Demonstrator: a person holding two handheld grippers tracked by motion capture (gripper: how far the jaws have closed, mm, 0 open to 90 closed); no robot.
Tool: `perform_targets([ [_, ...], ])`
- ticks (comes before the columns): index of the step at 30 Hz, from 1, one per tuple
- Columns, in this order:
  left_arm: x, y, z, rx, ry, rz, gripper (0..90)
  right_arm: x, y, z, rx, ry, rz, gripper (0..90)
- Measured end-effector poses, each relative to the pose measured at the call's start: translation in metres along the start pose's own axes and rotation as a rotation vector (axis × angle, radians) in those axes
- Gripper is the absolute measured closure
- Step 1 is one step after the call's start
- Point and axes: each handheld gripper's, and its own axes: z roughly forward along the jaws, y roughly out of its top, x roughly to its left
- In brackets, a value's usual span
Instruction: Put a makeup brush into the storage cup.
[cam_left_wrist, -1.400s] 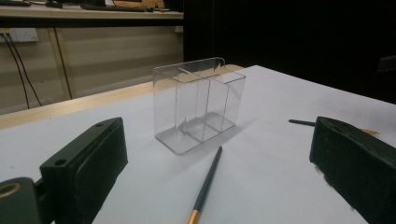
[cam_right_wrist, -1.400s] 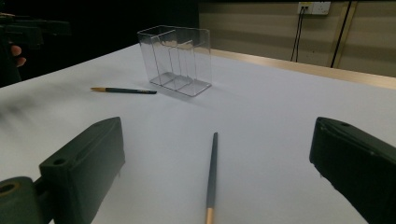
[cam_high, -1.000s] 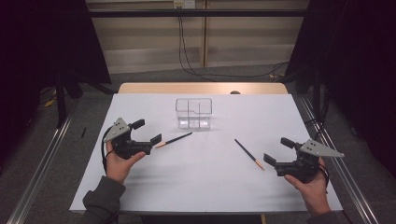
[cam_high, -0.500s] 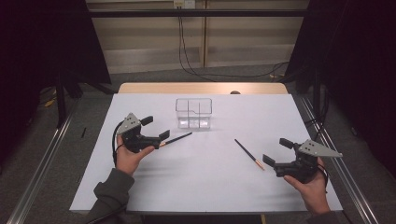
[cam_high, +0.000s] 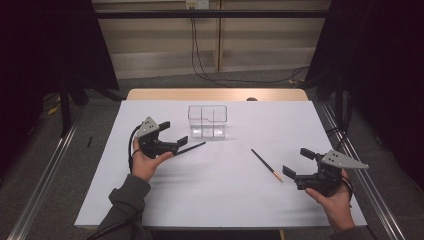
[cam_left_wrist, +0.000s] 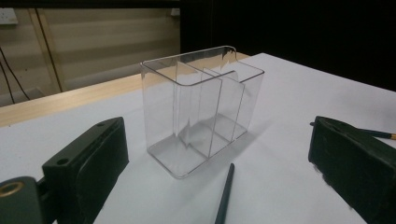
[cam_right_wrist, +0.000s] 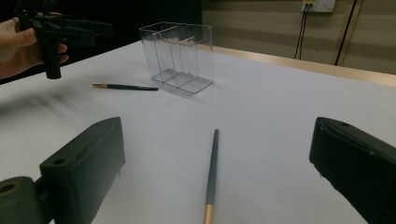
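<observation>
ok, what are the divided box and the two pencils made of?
Divided box: clear, glossy, likely acrylic; see-through walls with bright edge glints. Pencil near the left gripper and pencil near the right gripper: dark, matte painted shafts, probably wood; the latter has a tan end.

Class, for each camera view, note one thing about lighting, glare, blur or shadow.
High view: dark surroundings, bright white table, soft shadows. Left gripper view: glare streaks on the clear organizer; the near jaws look soft. Right gripper view: a blurred shadow smear lies below the left hand-held gripper; the near pencil is fairly sharp.
</observation>
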Motion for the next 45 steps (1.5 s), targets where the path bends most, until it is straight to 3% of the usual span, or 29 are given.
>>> perform_targets([
  [1,0.000,-0.001,0.002,-0.004,-0.019,-0.013,4.6,0.000,0.000,0.000,0.002,-0.001,0.001,2.7],
  [5,0.000,0.000,0.006,0.044,-0.003,-0.021,4.6,-0.001,0.000,0.000,0.005,-0.002,-0.003,2.8],
  [8,0.002,0.000,0.010,0.066,-0.035,-0.004,4.6,0.000,0.000,0.000,-0.001,-0.006,0.005,2.8],
  [9,0.001,0.000,0.011,0.077,-0.008,-0.007,4.6,0.000,0.000,-0.001,0.000,-0.004,0.006,2.9],
  [12,0.002,0.001,0.015,0.089,-0.038,0.004,4.6,-0.001,0.000,-0.001,0.003,0.000,0.001,2.8],
  [14,0.000,0.002,0.016,0.114,-0.023,0.008,4.6,-0.001,-0.001,-0.001,0.005,0.000,0.000,2.8],
  [25,0.002,0.002,0.024,0.236,-0.041,0.007,5.1,-0.003,-0.001,-0.003,0.003,-0.007,0.011,3.0],
  [33,0.004,0.007,0.027,0.306,-0.046,0.035,5.5,-0.002,-0.002,-0.002,0.011,0.002,0.004,2.9],
  [37,0.006,0.010,0.027,0.343,-0.048,0.012,5.7,-0.001,-0.002,-0.002,0.012,0.000,0.005,3.0],
  [40,0.007,0.012,0.028,0.391,-0.046,0.026,5.7,-0.001,-0.002,-0.002,0.011,0.000,0.008,2.9],
  [42,0.009,0.012,0.028,0.401,-0.050,0.007,5.7,-0.001,-0.002,-0.001,0.014,0.000,0.006,2.9],
  [45,0.011,0.012,0.029,0.437,-0.054,0.010,5.7,-0.001,-0.002,-0.002,0.015,-0.002,-0.004,3.0],
])
